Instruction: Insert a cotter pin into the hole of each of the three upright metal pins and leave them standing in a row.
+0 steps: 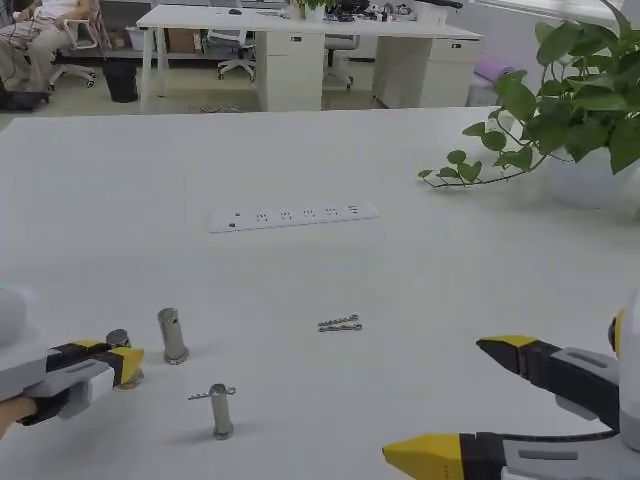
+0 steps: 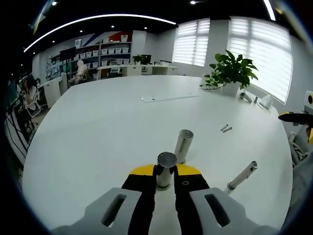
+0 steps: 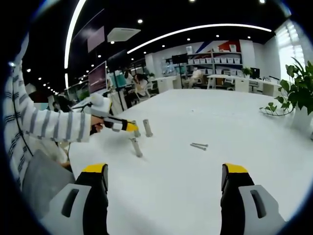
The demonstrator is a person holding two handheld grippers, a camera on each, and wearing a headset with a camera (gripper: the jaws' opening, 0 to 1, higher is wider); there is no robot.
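The left gripper [image 2: 165,182] has its fingers closed on an upright metal pin [image 2: 166,164] at the near-left of the white worktop [image 1: 400,270]. A second pin [image 1: 172,335] stands just beside it. A third pin [image 1: 221,410], nearer, carries a cotter pin [image 1: 212,393]. Loose cotter pins [image 1: 340,323] lie further right. The right gripper [image 1: 432,399] has its fingers spread wide, holding nothing.

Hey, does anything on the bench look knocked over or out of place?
Nothing is tipped or damaged. The cottered pin stands nearer than the other two pins, so they form no row. Spare cotter pins lie loose.
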